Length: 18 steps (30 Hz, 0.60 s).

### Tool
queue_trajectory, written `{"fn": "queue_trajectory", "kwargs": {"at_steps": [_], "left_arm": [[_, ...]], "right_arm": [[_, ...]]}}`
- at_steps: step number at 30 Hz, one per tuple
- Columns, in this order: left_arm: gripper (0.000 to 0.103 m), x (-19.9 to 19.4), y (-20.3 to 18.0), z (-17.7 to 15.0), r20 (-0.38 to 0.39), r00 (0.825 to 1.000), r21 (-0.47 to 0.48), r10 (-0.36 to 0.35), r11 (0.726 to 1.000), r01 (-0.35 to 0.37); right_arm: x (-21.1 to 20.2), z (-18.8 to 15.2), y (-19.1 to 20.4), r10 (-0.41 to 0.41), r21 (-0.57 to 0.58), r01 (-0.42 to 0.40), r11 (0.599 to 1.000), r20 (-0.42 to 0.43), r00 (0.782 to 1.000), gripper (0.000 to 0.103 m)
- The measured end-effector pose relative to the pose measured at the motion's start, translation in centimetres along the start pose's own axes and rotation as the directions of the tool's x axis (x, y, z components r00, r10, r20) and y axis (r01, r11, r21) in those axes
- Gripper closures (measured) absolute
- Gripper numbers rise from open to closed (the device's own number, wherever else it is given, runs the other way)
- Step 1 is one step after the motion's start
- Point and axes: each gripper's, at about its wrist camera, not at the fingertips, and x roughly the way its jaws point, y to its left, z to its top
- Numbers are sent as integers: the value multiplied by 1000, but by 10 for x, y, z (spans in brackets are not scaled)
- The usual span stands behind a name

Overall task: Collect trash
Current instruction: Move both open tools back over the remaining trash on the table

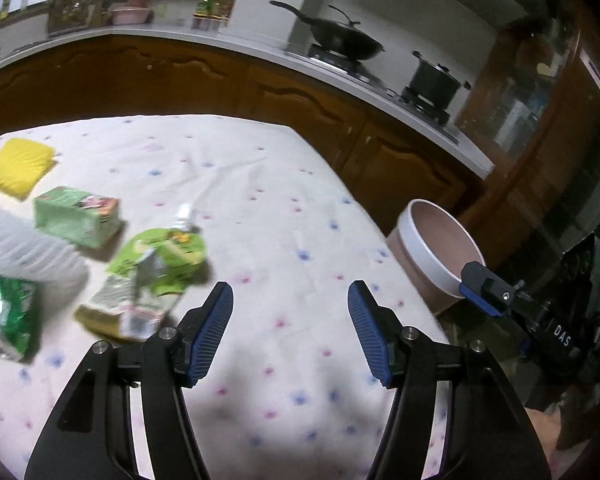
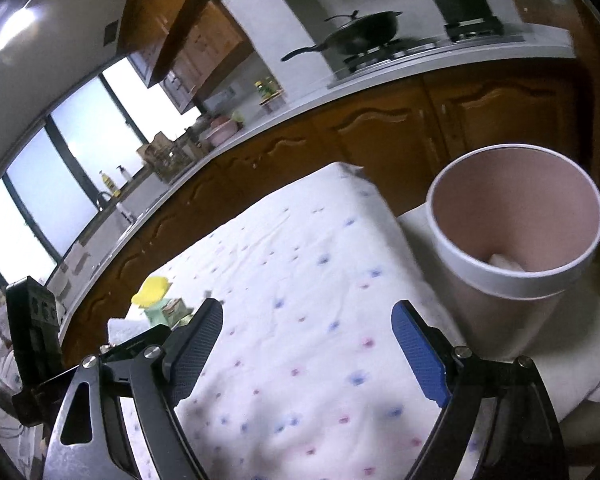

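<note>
Now both my tools hang spread and empty: the trash pile (image 1: 148, 272) lies on the desk (image 1: 284, 208) just left of my left tool (image 1: 290, 300) (the nearer one), the bin (image 2: 516, 236) beside my right tool (image 2: 308, 322).

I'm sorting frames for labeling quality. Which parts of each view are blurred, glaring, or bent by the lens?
Left wrist view: the green wrappers and clear bottle at left are motion-smeared, the left tongs stay sharp, the counter edge curves. Right wrist view: the windows blow out white, the bin looks soft, shadow lies under the right tongs.
</note>
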Motion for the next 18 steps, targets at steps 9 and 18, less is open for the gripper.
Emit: {"fn": "queue_trajectory", "kwargs": {"at_steps": [9,18], "left_arm": [[43,-35,54,-10,51,996,-85,78,994,-73],[43,-67,111,-13,102,979,-181,176,971,-156]], "right_arm": [[16,-12,33,43,-32,-45,998,-43,998,15],[46,-23,70,106,-53,-112,992,-104,989,15]]}}
